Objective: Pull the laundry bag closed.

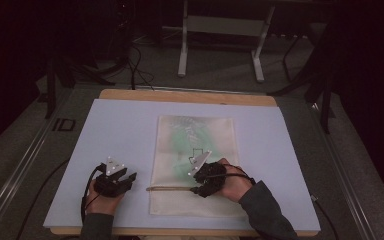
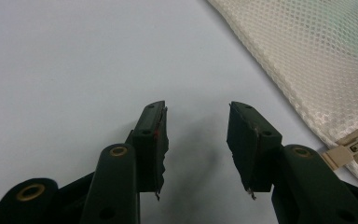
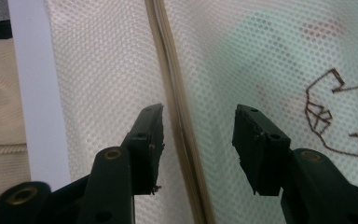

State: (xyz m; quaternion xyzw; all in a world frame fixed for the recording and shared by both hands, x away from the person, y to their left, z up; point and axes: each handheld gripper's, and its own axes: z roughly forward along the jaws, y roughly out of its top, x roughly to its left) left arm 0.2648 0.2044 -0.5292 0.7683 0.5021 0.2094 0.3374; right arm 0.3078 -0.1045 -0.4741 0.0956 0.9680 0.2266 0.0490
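Hovering my right hand-held gripper [image 1: 196, 188] over the mesh bag [image 1: 194, 135], jaws released, straddling the zipper line [image 3: 175, 107] without gripping it. Bag lies flat mid-worktop [image 1: 120, 130] on the pale blue mat, something green showing through the mesh, a dark stitched outline [image 3: 328, 114] just beside my right jaw. My left hand-held gripper [image 1: 130, 178] sits just left of the bag, jaws released, nothing between them; bag corner and zipper end tab [image 2: 342, 154] near its right jaw.
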